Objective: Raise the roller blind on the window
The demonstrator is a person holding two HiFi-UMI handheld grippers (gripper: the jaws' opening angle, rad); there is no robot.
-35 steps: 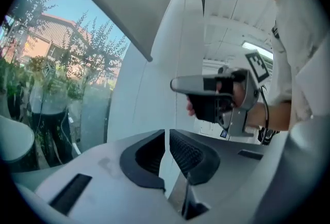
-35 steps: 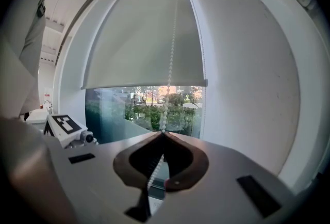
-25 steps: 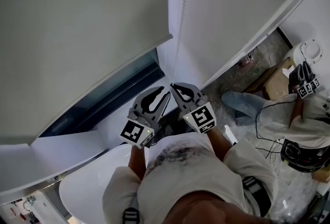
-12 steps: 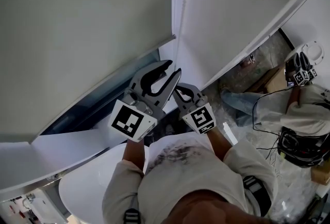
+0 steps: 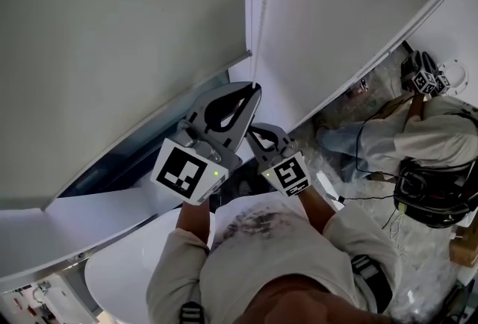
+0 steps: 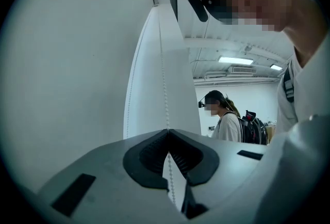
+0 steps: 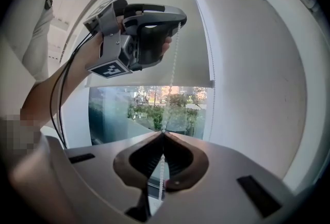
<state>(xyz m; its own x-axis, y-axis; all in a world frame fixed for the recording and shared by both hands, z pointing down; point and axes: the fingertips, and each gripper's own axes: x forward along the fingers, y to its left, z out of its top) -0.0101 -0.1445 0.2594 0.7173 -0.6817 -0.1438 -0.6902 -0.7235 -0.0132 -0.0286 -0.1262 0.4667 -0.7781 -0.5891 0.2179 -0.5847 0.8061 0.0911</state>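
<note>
My left gripper (image 6: 167, 131) has just snapped its jaws together on the bead chain (image 6: 164, 95), higher up the chain than a second ago. My right gripper (image 7: 163, 133) pinches the same chain below, as far as I can tell. The roller blind (image 5: 112, 39) covers only part of the window (image 7: 149, 109), so a fresh pull looks ready.

Steep overhead plus two close chain (image 5: 252, 16) views
</note>
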